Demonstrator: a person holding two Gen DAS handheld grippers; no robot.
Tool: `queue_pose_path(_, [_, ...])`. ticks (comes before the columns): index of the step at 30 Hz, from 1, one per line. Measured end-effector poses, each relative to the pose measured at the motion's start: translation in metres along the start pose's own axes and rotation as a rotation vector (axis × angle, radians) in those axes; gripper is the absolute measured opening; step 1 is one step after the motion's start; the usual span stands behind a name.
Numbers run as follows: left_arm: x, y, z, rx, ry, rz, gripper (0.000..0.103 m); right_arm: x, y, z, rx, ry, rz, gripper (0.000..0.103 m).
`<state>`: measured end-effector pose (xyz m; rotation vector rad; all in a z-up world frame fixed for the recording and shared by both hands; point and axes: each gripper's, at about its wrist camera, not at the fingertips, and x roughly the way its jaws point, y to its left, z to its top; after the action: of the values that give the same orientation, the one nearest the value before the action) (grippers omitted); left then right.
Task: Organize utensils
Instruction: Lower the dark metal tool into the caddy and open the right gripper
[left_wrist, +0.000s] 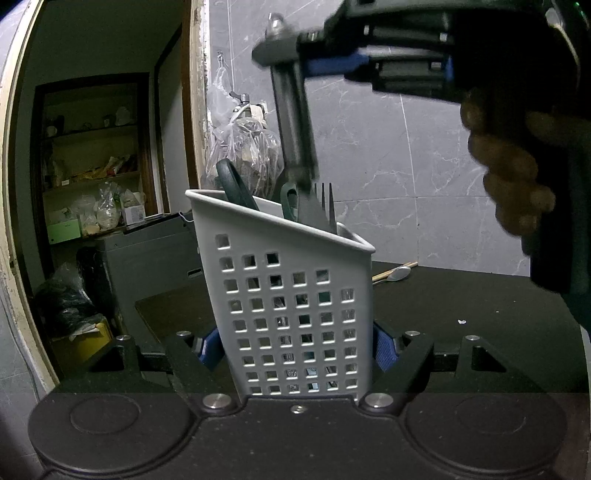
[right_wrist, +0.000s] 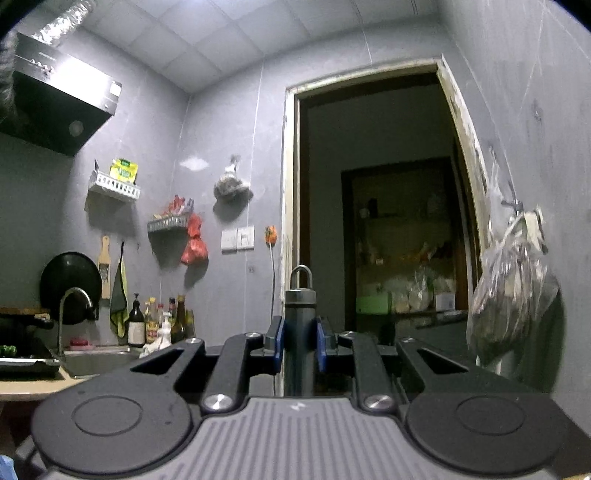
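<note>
A white perforated utensil holder (left_wrist: 295, 295) stands on the dark counter (left_wrist: 461, 306). My left gripper (left_wrist: 295, 350) is shut on its lower sides, blue pads against both walls. Scissors with green handles (left_wrist: 236, 184) and a fork (left_wrist: 327, 201) stick out of it. My right gripper (left_wrist: 314, 62) is above the holder, shut on the dark handle of a utensil (left_wrist: 295, 122) whose lower end enters the holder. In the right wrist view that handle (right_wrist: 300, 325), with a metal hanging loop on top, stands upright between the right gripper's (right_wrist: 300, 349) blue pads.
A spoon and chopsticks (left_wrist: 395, 273) lie on the counter behind the holder. A plastic bag (left_wrist: 240, 147) hangs on the tiled wall. A doorway (right_wrist: 376, 221) opens to shelves. A sink with a tap (right_wrist: 74, 306) and bottles (right_wrist: 159, 321) are far left.
</note>
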<state>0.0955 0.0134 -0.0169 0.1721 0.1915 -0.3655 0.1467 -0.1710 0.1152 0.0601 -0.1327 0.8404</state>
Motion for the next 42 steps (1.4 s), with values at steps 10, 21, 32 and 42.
queue_pose_path(10, [-0.001,0.0,0.0,0.001,-0.001,0.002,0.078,0.012,-0.007,-0.029,0.039,0.106,-0.006,0.02])
queue_pose_path(21, [-0.001,0.001,-0.001,0.001,0.0,0.004,0.078,0.018,-0.011,-0.048,0.069,0.169,-0.007,0.021])
queue_pose_path(32, [-0.002,0.001,-0.001,0.001,-0.001,0.004,0.078,0.017,-0.013,-0.054,0.078,0.189,-0.017,0.023])
queue_pose_path(42, [-0.002,0.002,-0.001,0.001,-0.002,0.003,0.078,0.016,-0.014,-0.056,0.088,0.191,-0.027,0.043])
